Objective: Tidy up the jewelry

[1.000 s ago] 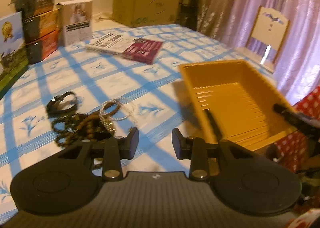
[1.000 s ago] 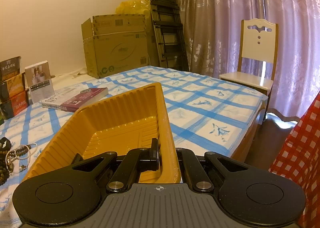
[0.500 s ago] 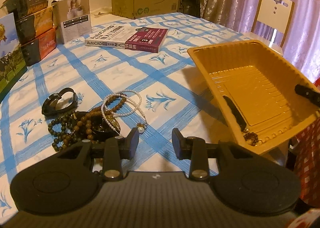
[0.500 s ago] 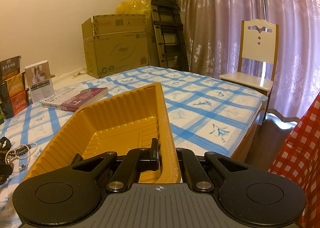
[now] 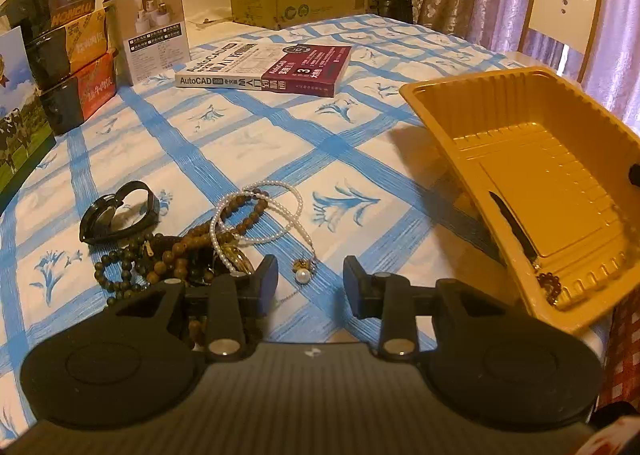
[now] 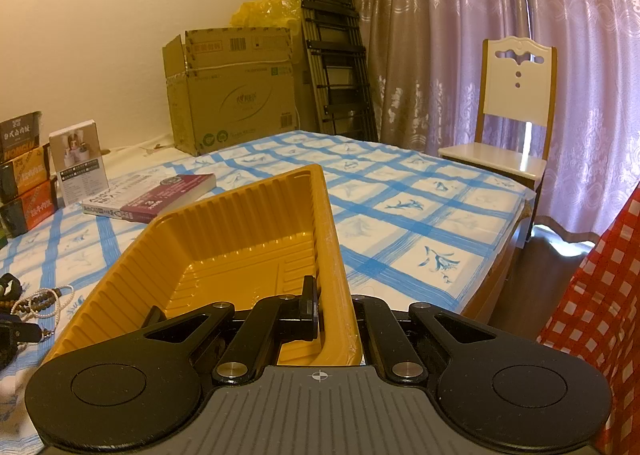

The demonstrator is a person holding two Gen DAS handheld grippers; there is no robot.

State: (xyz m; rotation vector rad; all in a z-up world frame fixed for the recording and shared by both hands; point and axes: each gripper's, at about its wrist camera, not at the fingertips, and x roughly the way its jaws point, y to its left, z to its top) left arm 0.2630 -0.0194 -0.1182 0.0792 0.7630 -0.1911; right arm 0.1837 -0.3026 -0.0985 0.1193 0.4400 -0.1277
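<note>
A pile of jewelry lies on the blue-checked cloth: brown wooden bead strands (image 5: 180, 251), a white pearl necklace (image 5: 256, 215) with a pearl pendant (image 5: 303, 275), and a black watch band (image 5: 120, 211). My left gripper (image 5: 310, 283) hovers open just before the pile, the pendant lying on the cloth between its fingertips, untouched. The yellow tray (image 5: 520, 175) is tilted up at the table's right edge, with a dark bead bracelet (image 5: 550, 285) in its low corner. My right gripper (image 6: 332, 307) is shut on the yellow tray's (image 6: 224, 239) near wall, one finger inside and one outside.
A book (image 5: 264, 71) lies at mid table. Snack boxes (image 5: 68, 51) and a white carton (image 5: 156, 27) stand at the back left. A cardboard box (image 6: 236, 87), a folded ladder (image 6: 332, 55) and a chair (image 6: 516, 111) stand beyond the table. Red-checked cloth (image 6: 600, 315) hangs at right.
My left gripper has come down and closer to the jewelry pile, with the pendant now between its tips. The right gripper and the tray have kept still.
</note>
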